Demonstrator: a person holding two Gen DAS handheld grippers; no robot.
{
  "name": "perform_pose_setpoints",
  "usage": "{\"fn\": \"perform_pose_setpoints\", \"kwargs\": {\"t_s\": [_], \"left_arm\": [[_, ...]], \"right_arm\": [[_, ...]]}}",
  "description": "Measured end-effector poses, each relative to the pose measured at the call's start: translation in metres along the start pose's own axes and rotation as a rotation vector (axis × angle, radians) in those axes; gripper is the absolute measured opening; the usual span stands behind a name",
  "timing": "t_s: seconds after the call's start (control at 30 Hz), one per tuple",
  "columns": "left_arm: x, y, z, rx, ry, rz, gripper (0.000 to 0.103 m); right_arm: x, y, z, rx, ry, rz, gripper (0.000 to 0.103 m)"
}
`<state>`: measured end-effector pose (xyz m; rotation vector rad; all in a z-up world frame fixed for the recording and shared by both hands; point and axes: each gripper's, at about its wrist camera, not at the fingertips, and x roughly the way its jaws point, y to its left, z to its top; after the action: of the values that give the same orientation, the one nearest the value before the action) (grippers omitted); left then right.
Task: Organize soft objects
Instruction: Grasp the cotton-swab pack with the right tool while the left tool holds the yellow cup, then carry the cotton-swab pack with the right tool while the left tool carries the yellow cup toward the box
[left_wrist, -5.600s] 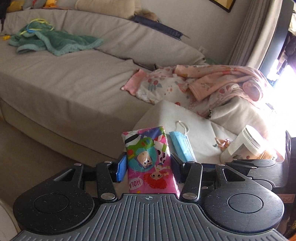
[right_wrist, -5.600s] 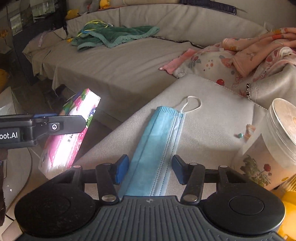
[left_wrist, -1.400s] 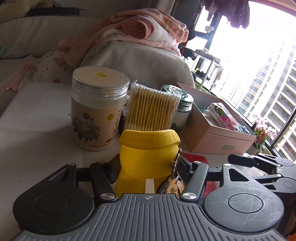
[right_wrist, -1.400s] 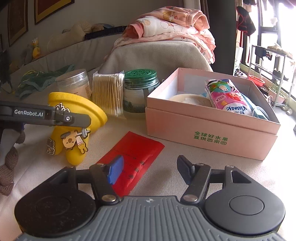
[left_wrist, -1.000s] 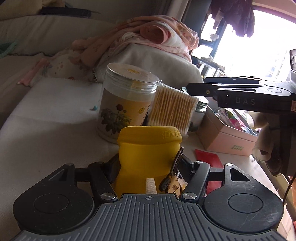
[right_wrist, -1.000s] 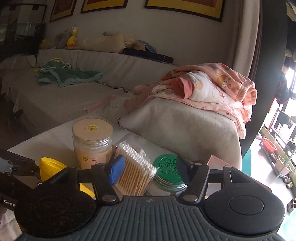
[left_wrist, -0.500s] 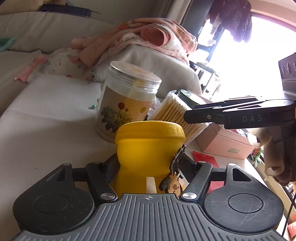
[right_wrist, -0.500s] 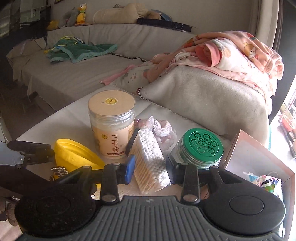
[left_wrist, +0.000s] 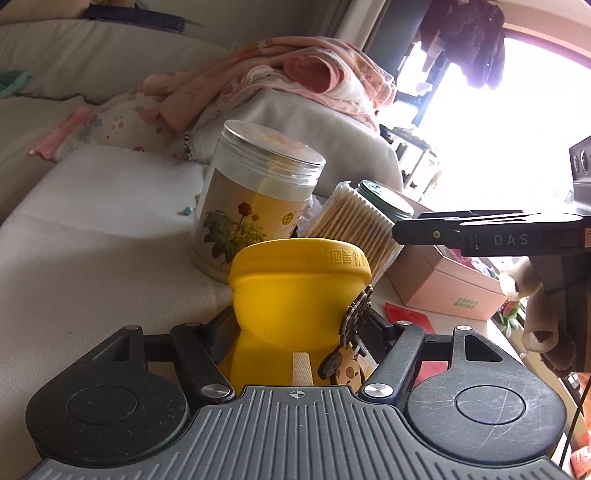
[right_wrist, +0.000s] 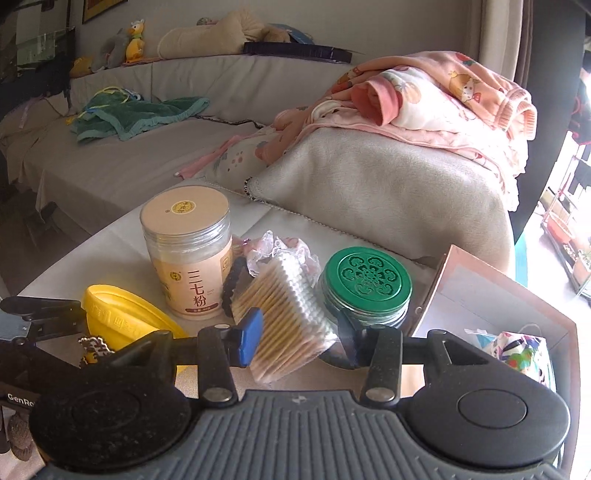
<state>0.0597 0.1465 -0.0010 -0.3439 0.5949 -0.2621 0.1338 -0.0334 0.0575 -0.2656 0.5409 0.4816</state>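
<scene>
My left gripper (left_wrist: 295, 332) is shut on a soft yellow silicone pouch (left_wrist: 295, 288) with a key charm (left_wrist: 351, 354) hanging at its right side; the pouch also shows in the right wrist view (right_wrist: 125, 314). My right gripper (right_wrist: 297, 338) is shut on a clear pack of cotton swabs (right_wrist: 284, 314), tilted and held just above the table; the pack also shows in the left wrist view (left_wrist: 358, 225). A pink box (right_wrist: 491, 291) at the right holds a colourful tissue pack (right_wrist: 517, 350).
A tall clear jar (right_wrist: 188, 251) and a green-lidded jar (right_wrist: 365, 280) stand behind the swabs, with a lace scrunchie (right_wrist: 277, 247) between them. A red packet (left_wrist: 410, 317) lies by the pink box (left_wrist: 450, 288). Pink clothes (right_wrist: 424, 96) lie on the sofa arm.
My right gripper has come down from above onto the cotton swabs, closed on the pack and tilted it up. My left gripper keeps holding the yellow pouch, nearly still.
</scene>
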Motion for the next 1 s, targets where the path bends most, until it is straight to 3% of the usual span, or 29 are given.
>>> {"fn": "perform_pose_setpoints", "kwargs": {"t_s": [0.27, 0.43, 0.47, 0.53, 0.6, 0.7, 1.0], "left_arm": [[-0.001, 0.001, -0.001, -0.009, -0.007, 0.000, 0.074], [-0.002, 0.002, -0.001, -0.020, -0.005, -0.005, 0.074], [-0.002, 0.003, -0.001, -0.022, -0.005, -0.006, 0.074], [-0.002, 0.004, -0.001, -0.028, -0.003, -0.008, 0.074], [-0.002, 0.004, -0.001, -0.032, -0.002, -0.009, 0.074], [-0.002, 0.005, -0.001, -0.035, -0.002, -0.007, 0.074], [-0.008, -0.007, 0.004, -0.012, 0.000, 0.041, 0.066]], "right_arm": [[0.023, -0.002, -0.007, 0.068, 0.063, -0.022, 0.054], [0.042, -0.004, -0.006, 0.147, 0.093, 0.034, 0.054], [0.043, -0.004, -0.006, 0.159, 0.094, 0.038, 0.051], [0.039, -0.003, -0.006, 0.160, 0.081, 0.056, 0.030], [0.029, -0.001, -0.004, 0.158, 0.042, 0.102, 0.024], [0.022, 0.000, 0.002, 0.169, 0.013, 0.178, 0.023], [0.037, -0.002, 0.020, 0.198, 0.037, 0.145, 0.020]]}}
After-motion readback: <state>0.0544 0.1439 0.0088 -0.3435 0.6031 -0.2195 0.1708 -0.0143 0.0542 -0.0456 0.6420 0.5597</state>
